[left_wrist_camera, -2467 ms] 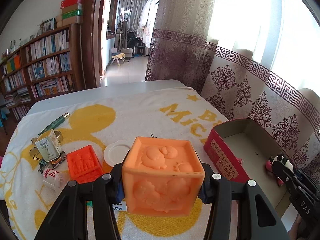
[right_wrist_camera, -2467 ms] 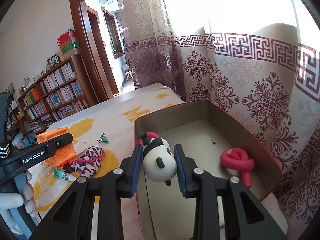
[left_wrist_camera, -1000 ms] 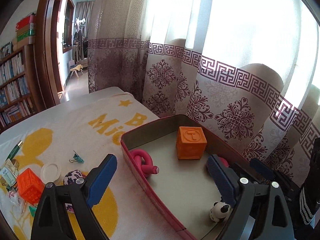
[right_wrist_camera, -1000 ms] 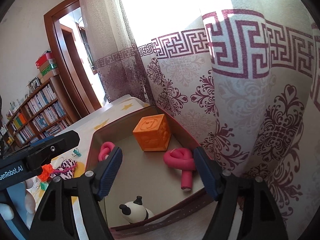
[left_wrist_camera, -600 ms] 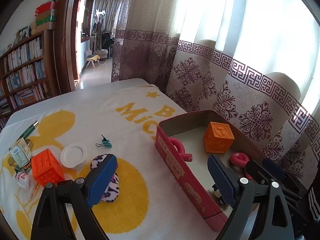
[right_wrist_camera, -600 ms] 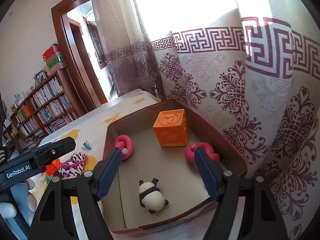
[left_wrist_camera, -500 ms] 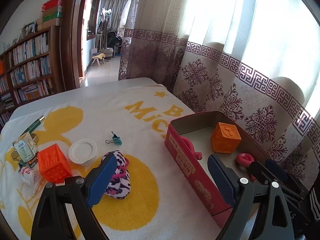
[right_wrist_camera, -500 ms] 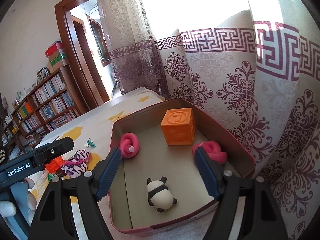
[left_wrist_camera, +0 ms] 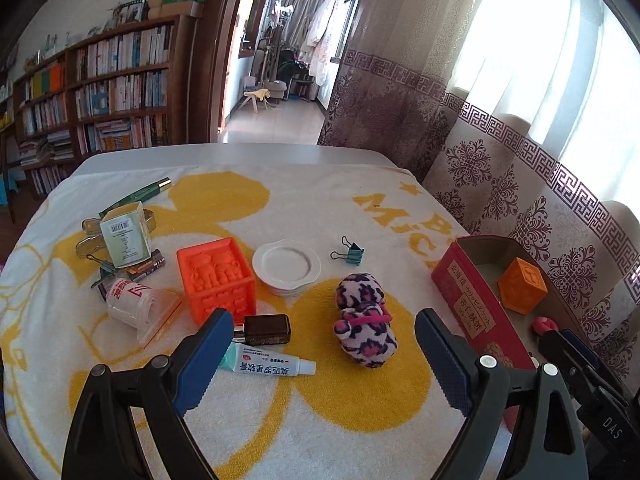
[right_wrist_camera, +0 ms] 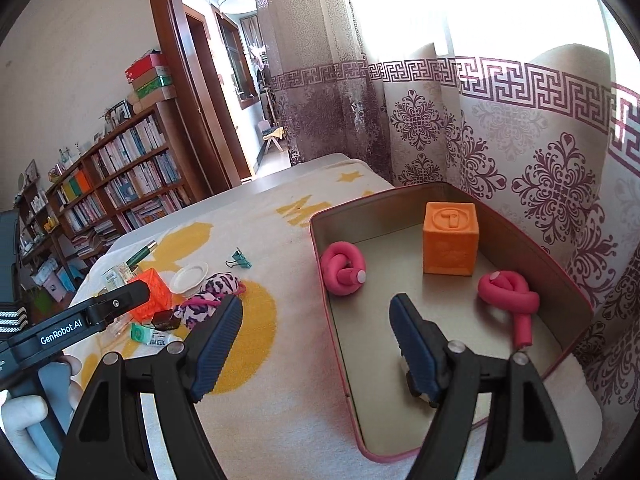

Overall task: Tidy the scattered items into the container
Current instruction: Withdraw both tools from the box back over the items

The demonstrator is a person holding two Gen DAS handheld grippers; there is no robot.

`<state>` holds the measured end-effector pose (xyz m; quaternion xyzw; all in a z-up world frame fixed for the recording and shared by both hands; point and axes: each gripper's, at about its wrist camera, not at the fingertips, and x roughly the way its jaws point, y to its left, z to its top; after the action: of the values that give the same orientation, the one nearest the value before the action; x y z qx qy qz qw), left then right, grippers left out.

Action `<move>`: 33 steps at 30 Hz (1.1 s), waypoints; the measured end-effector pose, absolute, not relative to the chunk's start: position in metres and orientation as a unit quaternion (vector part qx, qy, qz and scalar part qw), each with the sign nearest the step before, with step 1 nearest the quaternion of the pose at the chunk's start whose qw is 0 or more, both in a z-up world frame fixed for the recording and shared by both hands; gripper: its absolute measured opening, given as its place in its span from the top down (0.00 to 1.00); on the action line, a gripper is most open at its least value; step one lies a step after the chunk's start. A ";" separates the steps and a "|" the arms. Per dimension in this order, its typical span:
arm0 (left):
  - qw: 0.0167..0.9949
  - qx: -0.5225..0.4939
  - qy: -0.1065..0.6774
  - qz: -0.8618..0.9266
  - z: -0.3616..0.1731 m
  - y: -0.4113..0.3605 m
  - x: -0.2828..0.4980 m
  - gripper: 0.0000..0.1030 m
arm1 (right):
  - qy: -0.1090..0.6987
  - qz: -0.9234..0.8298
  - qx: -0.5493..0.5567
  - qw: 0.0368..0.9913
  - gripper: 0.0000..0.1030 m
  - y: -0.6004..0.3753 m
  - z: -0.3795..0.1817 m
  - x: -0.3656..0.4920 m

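My left gripper (left_wrist_camera: 320, 360) hangs open over the yellow-and-white towel, with nothing between its blue pads. Just beyond it lie a leopard-print plush (left_wrist_camera: 366, 330), an ointment tube (left_wrist_camera: 268, 364), a small dark box (left_wrist_camera: 266, 330) and an orange relief cube (left_wrist_camera: 216, 280). The red tin (left_wrist_camera: 476, 308) stands at the right. My right gripper (right_wrist_camera: 316, 344) is open and straddles the near-left wall of the tin (right_wrist_camera: 540, 248). Inside the tin sit an orange cube (right_wrist_camera: 451, 238) and two pink knotted rolls (right_wrist_camera: 344, 268) (right_wrist_camera: 510, 296). The right finger hides the panda.
Farther left on the towel lie a white lid (left_wrist_camera: 287, 266), a teal binder clip (left_wrist_camera: 350, 254), a rolled plastic bag (left_wrist_camera: 132, 308), a green carton (left_wrist_camera: 126, 236) and a green pen (left_wrist_camera: 136, 196). A patterned curtain (right_wrist_camera: 520, 140) hangs right behind the tin. A gloved hand (right_wrist_camera: 24, 412) holds the left gripper.
The orange cube and the panda were let go into the tin. Since then the left gripper has swung left from the tin to the scattered items. The right gripper has drawn back over the tin's near wall.
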<state>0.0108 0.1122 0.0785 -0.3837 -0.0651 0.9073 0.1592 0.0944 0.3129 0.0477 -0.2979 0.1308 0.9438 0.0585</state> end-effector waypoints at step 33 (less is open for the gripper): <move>0.028 -0.419 -0.038 0.907 0.036 0.005 -0.039 0.09 | 0.091 0.927 -0.354 -0.078 0.23 0.231 0.015 0.048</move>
<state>-0.0393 0.0048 0.0365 -0.4192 -0.0379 0.9067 0.0276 0.0475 0.2314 0.0152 -0.3542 0.0911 0.9274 -0.0781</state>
